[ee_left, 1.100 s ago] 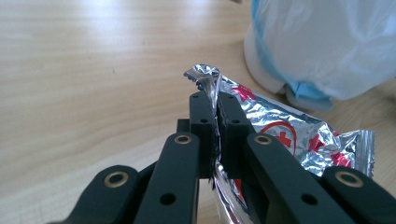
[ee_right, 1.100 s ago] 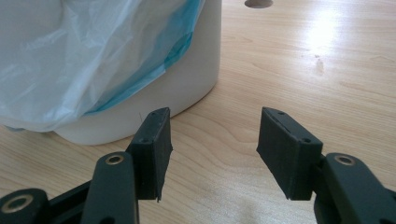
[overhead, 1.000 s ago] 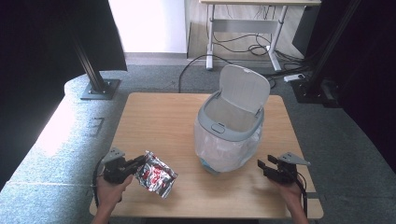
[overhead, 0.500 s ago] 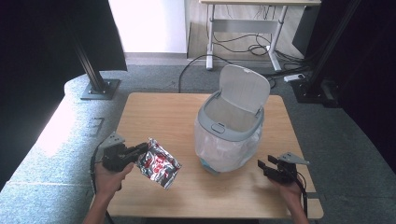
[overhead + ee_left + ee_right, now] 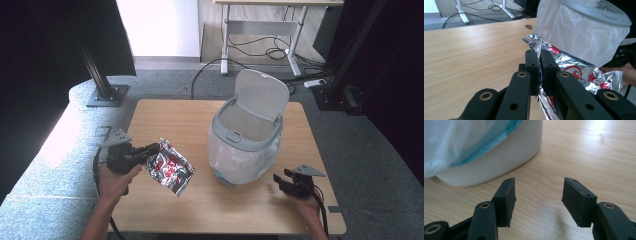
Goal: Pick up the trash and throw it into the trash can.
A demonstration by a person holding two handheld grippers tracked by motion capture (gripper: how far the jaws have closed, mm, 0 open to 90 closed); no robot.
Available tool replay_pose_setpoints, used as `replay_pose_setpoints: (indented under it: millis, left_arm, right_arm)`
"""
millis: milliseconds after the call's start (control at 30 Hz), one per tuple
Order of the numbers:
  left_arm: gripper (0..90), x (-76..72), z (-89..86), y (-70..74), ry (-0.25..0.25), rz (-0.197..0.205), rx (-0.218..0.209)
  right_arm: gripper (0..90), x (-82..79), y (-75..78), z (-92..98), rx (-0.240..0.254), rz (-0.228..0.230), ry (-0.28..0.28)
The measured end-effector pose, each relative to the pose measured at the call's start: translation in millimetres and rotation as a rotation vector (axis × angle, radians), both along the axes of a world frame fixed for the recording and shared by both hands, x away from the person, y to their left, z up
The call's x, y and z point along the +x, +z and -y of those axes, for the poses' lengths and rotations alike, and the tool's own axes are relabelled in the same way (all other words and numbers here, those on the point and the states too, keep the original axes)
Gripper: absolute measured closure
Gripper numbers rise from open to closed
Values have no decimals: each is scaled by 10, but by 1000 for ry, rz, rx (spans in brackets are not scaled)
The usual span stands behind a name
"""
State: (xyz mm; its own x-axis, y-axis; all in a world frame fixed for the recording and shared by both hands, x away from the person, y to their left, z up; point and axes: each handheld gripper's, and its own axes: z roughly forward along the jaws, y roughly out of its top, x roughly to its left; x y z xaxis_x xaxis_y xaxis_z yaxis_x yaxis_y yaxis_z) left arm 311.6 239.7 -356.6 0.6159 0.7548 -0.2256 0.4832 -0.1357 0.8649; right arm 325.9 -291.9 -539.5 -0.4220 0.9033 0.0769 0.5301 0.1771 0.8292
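A crinkled silver and red foil wrapper (image 5: 170,168) hangs above the table's left front, and my left gripper (image 5: 152,148) is shut on its near edge. In the left gripper view the two black jaws pinch the wrapper (image 5: 571,66) between them, with the left gripper (image 5: 540,56) pointing toward the bin. A white bin (image 5: 247,137) with a plastic liner and its grey lid (image 5: 262,95) tipped up stands at the table's middle right. My right gripper (image 5: 279,181) rests low at the front right, open and empty; its view has the right gripper (image 5: 537,192) just short of the bin's base (image 5: 499,162).
The wooden table (image 5: 170,115) has bare room at the back left and along the front. A black stand base (image 5: 104,95) sits on the floor beyond the left corner, and a desk frame with cables (image 5: 260,35) stands farther back.
My left gripper has lifted the foil wrapper off the table and carried it a little up and toward the bin. The right gripper has stayed where it was.
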Motion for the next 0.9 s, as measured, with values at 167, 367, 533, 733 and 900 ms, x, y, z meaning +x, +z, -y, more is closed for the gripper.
replay_pose_setpoints:
  millis: [167, 367, 533, 733, 900]
  left_arm:
    - [867, 28, -4, 142, -9, 18, 4]
    - [867, 90, 20, 275, -24, 28, 4]
    - [866, 146, 90, 376, -55, 34, 2]
    - [866, 193, 136, 431, -69, 33, 1]
    - [865, 244, 191, 475, -80, 30, -12]
  right_arm:
    - [431, -13, -63, -7, -20, -28, -1]
    - [428, -20, -124, -13, -44, -53, -8]
    - [424, -64, -128, -36, -63, -62, -11]
    - [419, -85, -135, -19, -72, -78, -24]
    - [419, -82, -136, -39, -100, -78, -23]
